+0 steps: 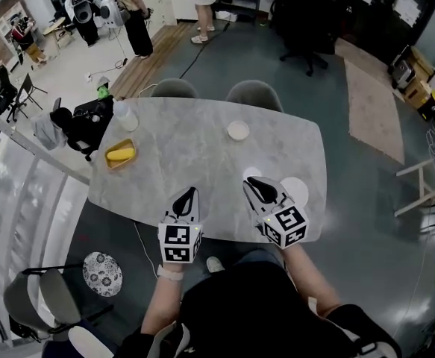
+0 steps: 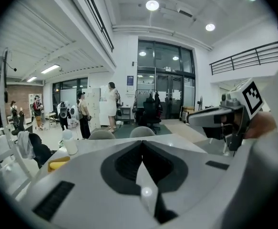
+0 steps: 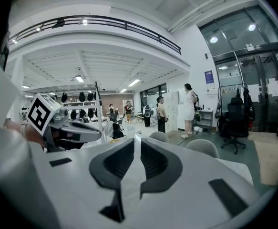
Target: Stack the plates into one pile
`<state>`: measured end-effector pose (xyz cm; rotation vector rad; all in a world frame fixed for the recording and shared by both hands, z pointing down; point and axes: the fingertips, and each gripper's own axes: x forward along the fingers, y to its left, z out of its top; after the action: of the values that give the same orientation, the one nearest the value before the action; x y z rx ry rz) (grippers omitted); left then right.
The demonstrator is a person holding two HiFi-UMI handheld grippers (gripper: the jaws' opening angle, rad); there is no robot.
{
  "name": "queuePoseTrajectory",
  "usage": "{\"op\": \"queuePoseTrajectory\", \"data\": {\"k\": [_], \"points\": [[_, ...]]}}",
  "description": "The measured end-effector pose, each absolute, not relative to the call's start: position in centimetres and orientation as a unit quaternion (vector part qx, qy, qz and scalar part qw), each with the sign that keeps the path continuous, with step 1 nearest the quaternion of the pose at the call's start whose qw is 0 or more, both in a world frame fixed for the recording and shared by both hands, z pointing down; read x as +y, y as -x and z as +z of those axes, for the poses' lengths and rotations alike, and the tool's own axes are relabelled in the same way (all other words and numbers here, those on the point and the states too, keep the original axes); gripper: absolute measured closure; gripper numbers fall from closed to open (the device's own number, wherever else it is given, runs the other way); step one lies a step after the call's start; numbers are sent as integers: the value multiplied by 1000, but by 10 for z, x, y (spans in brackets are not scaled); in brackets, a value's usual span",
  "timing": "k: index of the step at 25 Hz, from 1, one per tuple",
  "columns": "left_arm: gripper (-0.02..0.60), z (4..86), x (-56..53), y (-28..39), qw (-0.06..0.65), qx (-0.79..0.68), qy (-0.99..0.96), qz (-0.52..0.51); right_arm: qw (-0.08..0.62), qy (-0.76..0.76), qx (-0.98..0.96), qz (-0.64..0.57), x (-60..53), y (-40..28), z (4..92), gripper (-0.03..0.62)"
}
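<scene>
Three white plates lie apart on the grey marble table [image 1: 202, 136]. One plate [image 1: 238, 130] sits at the far middle and a second plate [image 1: 298, 191] near the right front. A third plate [image 1: 251, 173] peeks out behind my right gripper's tip. My left gripper [image 1: 189, 193] hovers over the front edge, jaws shut on nothing [image 2: 142, 144]. To its right, my right gripper [image 1: 251, 185] is held at about the same height. Its jaws stand almost together with nothing between them [image 3: 135, 142]. Both grippers point across the table, well above it.
A yellow tray [image 1: 120, 154] with a yellow item and a white cup [image 1: 125, 115] stand at the table's left end. Two grey chairs [image 1: 254, 94] are tucked in at the far side. People stand further back in the room. A cable runs across the floor.
</scene>
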<state>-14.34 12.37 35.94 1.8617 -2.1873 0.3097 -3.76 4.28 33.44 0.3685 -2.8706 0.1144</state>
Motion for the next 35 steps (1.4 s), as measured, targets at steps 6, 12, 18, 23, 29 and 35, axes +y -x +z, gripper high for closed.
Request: {"op": "queuePoseTrajectory", "data": {"k": [6,12,18,23,29,35], "points": [[571,349,145,156,103,-757,-636,109,117,-121,-985,22,66,52,333,540],[571,340,165,168,94,-762,-633,99,114,-106,-988,10,91,67,328,540],[571,342,180,173,94,-765,-629,99,113,-92,-989,6,108,75,327,540],[571,346,187,180,93,-766,-628,100,118,-87,-989,9,119,83,331,542],[571,350,193,181,99,-765,-628,103,119,-93,-988,6,123,83,333,542],[571,349,194,177,101,-764,-629,103,119,-99,-988,14,121,76,333,542]]}}
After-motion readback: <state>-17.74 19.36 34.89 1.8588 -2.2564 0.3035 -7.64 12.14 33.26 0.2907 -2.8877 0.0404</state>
